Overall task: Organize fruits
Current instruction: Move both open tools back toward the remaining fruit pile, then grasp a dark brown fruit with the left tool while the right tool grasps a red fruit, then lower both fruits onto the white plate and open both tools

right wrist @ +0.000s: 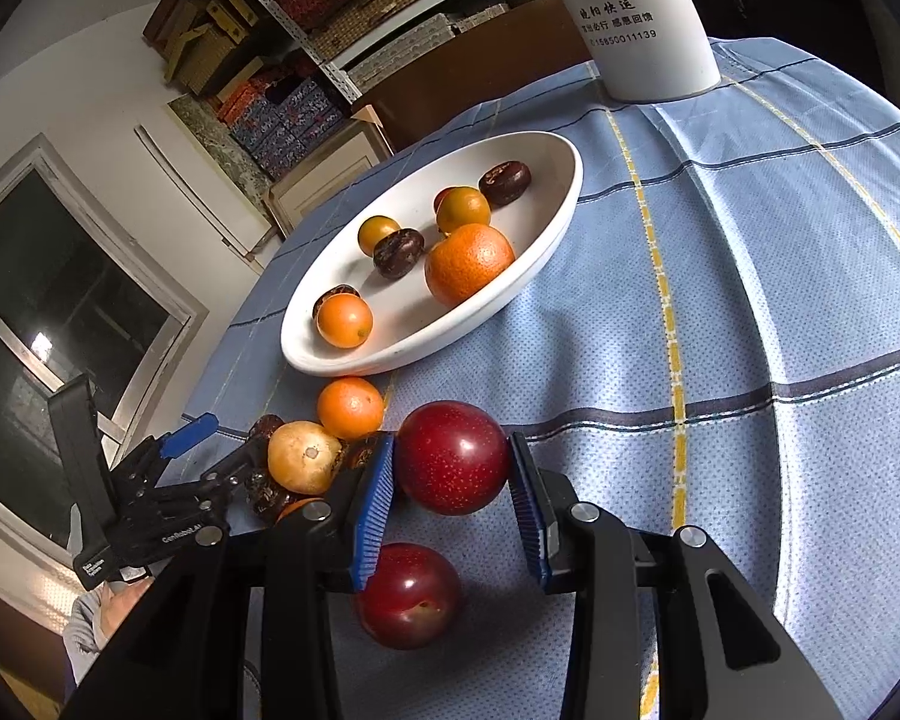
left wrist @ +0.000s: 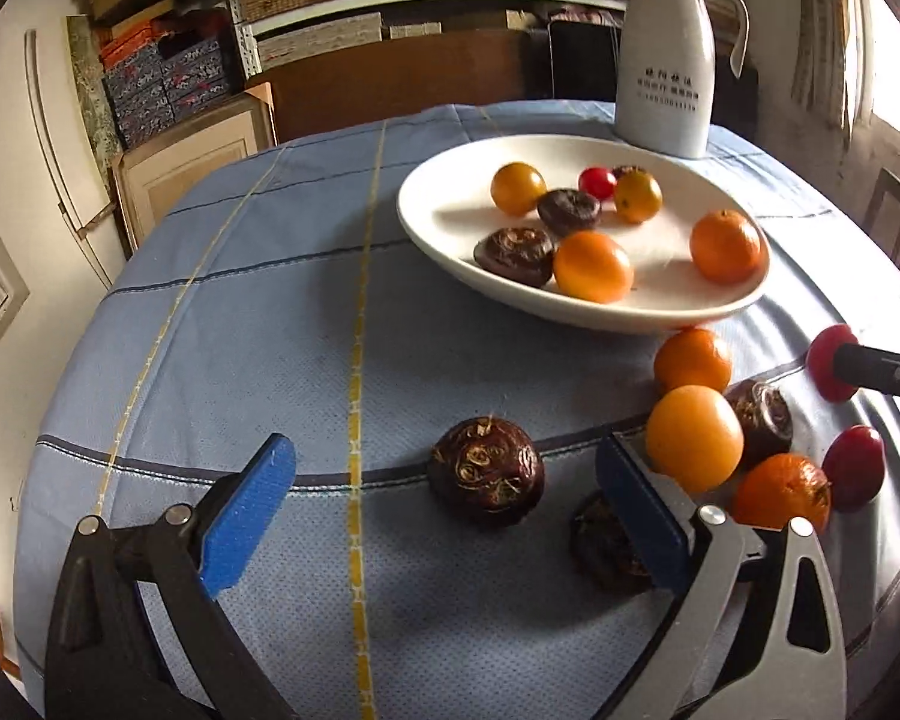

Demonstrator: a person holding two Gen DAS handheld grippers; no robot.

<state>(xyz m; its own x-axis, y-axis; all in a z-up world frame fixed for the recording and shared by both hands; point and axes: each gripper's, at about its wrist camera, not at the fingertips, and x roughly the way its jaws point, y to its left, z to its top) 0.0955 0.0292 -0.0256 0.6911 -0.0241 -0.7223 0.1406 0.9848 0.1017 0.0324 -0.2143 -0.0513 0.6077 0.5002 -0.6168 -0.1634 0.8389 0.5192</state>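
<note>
Right wrist: hand-held gripper (right wrist: 453, 474) angled downward

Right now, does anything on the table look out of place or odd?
Yes: several fruits lie loose on the tablecloth beside the white bowl, not in it. The right gripper grips one red plum; nothing looks spilled or damaged.

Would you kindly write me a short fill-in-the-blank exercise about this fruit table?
1. The right gripper is shut on a ____ plum.
2. The white bowl holds exactly one small ____ tomato.
3. The left gripper has its jaws ____, with a dark brown water chestnut lying between them.
4. The white jug stands ____ the bowl, at the far edge of the table.

Missing words: red; red; open; behind
</note>
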